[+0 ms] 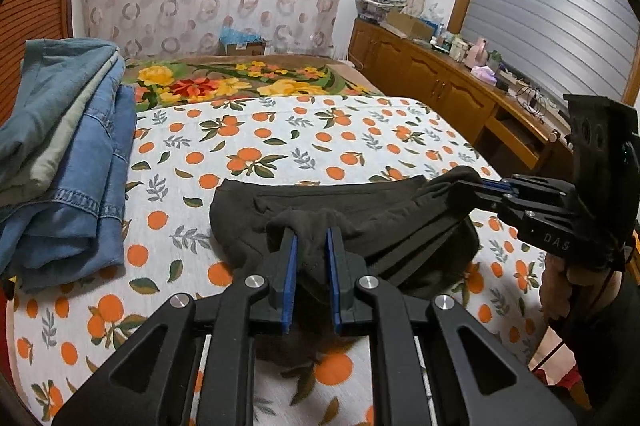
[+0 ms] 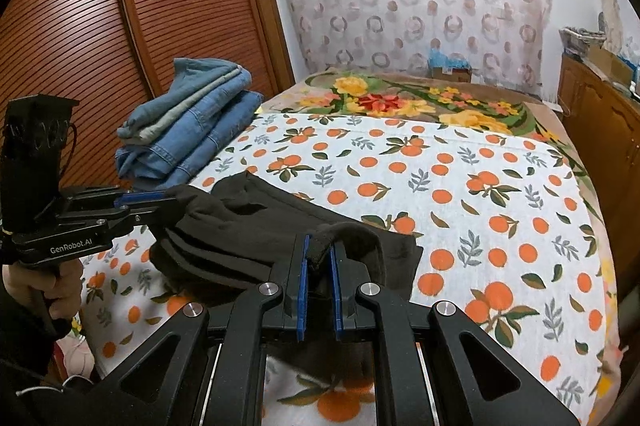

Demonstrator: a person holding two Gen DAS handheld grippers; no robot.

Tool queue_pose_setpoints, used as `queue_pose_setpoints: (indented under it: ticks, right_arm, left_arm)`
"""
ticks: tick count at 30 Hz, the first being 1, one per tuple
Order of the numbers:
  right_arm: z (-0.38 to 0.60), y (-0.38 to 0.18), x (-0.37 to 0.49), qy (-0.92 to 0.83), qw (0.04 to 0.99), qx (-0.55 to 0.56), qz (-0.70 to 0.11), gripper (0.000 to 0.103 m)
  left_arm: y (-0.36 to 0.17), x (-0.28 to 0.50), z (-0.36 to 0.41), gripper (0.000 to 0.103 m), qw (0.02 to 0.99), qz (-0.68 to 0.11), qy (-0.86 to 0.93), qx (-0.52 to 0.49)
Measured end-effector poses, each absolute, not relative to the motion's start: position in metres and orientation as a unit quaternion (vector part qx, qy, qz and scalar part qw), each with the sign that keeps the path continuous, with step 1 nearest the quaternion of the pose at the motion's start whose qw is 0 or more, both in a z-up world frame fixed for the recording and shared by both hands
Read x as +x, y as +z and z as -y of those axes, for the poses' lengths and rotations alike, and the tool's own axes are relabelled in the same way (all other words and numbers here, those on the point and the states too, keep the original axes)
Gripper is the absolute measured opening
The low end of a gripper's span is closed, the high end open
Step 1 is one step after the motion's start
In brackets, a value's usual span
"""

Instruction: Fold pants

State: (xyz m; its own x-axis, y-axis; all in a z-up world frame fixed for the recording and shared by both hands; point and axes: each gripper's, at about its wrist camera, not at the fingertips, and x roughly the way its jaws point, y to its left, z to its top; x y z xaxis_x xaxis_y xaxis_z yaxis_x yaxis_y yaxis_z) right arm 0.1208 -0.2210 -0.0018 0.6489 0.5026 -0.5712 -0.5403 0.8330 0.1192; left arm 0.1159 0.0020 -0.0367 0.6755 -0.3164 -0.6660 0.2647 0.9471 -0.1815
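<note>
Dark brown-black pants (image 1: 360,218) lie folded in layers on the orange-print sheet (image 1: 260,146), near the bed's front edge. My left gripper (image 1: 311,238) is shut on a bunched fold of the pants at their near left edge. My right gripper (image 2: 319,250) is shut on a fold at the pants' (image 2: 248,226) near right edge. Each gripper shows in the other's view: the right one (image 1: 468,182) pinches the pants' right corner, the left one (image 2: 168,200) pinches the left corner. The cloth is lifted slightly at both grips.
A stack of folded jeans and blue-grey garments (image 1: 68,146) sits on the bed's left side by a wooden louvred wardrobe (image 2: 100,26). A floral blanket (image 1: 240,78) covers the far end. Wooden cabinets (image 1: 440,78) with clutter run along the right.
</note>
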Motion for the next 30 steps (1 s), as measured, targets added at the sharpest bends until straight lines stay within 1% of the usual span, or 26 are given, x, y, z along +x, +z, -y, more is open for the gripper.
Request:
queue_pose_setpoints:
  ticks: [15, 21, 23, 24, 26, 27, 28, 30]
  right_arm:
    - [0.214, -0.014, 0.158, 0.286, 0.902, -0.026, -0.323, 0.009]
    - [0.214, -0.018, 0.162, 0.283, 0.9, -0.022, -0.33, 0.009]
    - [0.214, -0.018, 0.163, 0.282, 0.901, -0.018, -0.33, 0.009]
    - [0.215, -0.017, 0.163, 0.282, 0.901, -0.016, -0.33, 0.009]
    - [0.216, -0.017, 0.163, 0.278, 0.903, -0.016, -0.328, 0.009]
    - [0.216, -0.017, 0.162, 0.275, 0.904, -0.017, -0.328, 0.012]
    - [0.217, -0.016, 0.161, 0.274, 0.904, -0.018, -0.327, 0.015]
    - [0.217, -0.016, 0.161, 0.266, 0.907, -0.019, -0.326, 0.018]
  left_arm:
    - [-0.05, 0.149, -0.005, 0.014, 0.907, -0.391, -0.155, -0.033]
    - [-0.052, 0.157, -0.005, 0.017, 0.905, -0.394, -0.156, -0.034]
    - [-0.051, 0.157, -0.005, 0.028, 0.906, -0.393, -0.156, -0.034]
    - [-0.051, 0.157, -0.005, 0.031, 0.906, -0.392, -0.154, -0.035]
    - [-0.051, 0.159, -0.006, 0.046, 0.907, -0.392, -0.151, -0.035]
    - [-0.05, 0.159, -0.007, 0.049, 0.908, -0.39, -0.15, -0.035]
    - [-0.05, 0.16, -0.007, 0.05, 0.908, -0.389, -0.15, -0.035]
    - [-0.05, 0.16, -0.009, 0.05, 0.908, -0.39, -0.149, -0.033]
